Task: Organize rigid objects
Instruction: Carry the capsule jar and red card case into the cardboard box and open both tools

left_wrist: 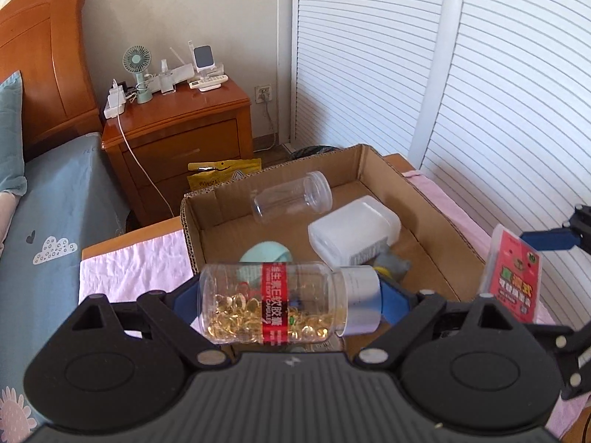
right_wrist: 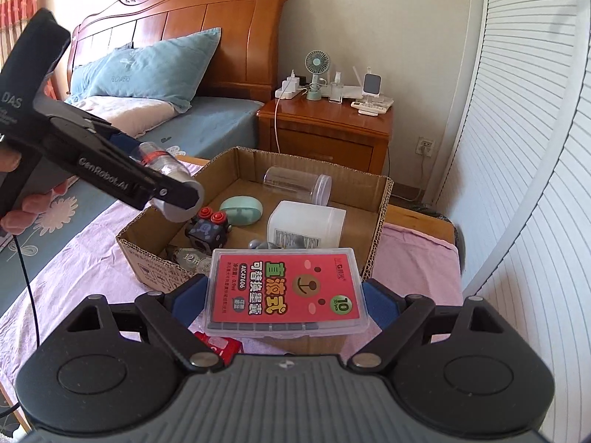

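Bedroom surroundings frame the work: a wooden bed with a blue pillow [right_wrist: 147, 70], white louvred doors [left_wrist: 498, 85] and a reddish wooden nightstand [left_wrist: 177, 129] stand beyond a low table draped in pink cloth [right_wrist: 92, 254]. On that cloth sits an open brown cardboard box [right_wrist: 380, 217] holding several things — a translucent white plastic container [right_wrist: 306, 229] lying on its side, an empty clear plastic jar [right_wrist: 295, 182] also on its side, a mint-green oval case [right_wrist: 242, 208] and a small black cube with red buttons [right_wrist: 208, 229]. Above the near edge of the box, the left gripper [left_wrist: 291, 304] is clamped end to end on a clear bottle of golden capsules with a red label and silver cap [left_wrist: 273, 302], held sideways. Just beside it, the right gripper [right_wrist: 282, 295] is clamped on a flat clear plastic case with a red cartoon label [right_wrist: 284, 291] — likewise raised over the box's near rim.
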{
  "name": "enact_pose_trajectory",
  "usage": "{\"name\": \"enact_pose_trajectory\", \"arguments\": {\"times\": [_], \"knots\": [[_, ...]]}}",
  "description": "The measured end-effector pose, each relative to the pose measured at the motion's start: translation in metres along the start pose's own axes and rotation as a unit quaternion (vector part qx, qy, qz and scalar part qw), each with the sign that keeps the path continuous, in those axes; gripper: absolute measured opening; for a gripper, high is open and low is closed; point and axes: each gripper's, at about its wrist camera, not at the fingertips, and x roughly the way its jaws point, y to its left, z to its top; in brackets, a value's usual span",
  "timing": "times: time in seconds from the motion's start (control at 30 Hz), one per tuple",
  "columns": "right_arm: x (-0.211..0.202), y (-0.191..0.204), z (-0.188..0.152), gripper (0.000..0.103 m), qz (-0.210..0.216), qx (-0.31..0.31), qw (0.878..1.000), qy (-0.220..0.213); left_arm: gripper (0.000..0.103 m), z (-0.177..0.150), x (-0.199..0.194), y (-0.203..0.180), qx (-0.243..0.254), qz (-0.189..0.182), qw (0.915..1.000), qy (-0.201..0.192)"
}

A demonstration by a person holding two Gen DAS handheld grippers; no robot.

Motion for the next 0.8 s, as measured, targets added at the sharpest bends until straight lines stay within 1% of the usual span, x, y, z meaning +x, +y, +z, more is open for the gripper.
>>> {"name": "enact_pose_trajectory", "arguments": {"times": [0.23,0.43,0.6,0.67,0.73,0.8], "knots": [[0.028,-0.011,0.005,0.092,0.007,0.008,1.0,0.011,0.093,0.025,0.061,0.02,-0.024,0.015,0.9992,0.026],[0.04,-0.018,0.007,0.092,0.001,0.007,1.0,0.018,0.093,0.038,0.096,0.034,-0.059,0.025,0.9976,0.027],[0.046,-0.023,0.01,0.092,-0.003,0.009,1.0,0.021,0.093,0.039,0.108,0.041,-0.086,0.047,0.9951,0.015],[0.046,-0.025,0.011,0.092,-0.004,0.01,1.0,0.02,0.095,0.038,0.105,0.042,-0.093,0.048,0.9945,0.006],[0.046,-0.025,0.014,0.092,-0.004,0.011,1.0,0.019,0.095,0.036,0.098,0.042,-0.086,0.041,0.9954,-0.005],[0.047,-0.027,0.017,0.092,-0.004,0.012,1.0,0.017,0.096,0.036,0.09,0.041,-0.08,0.032,0.9963,-0.007]]}}
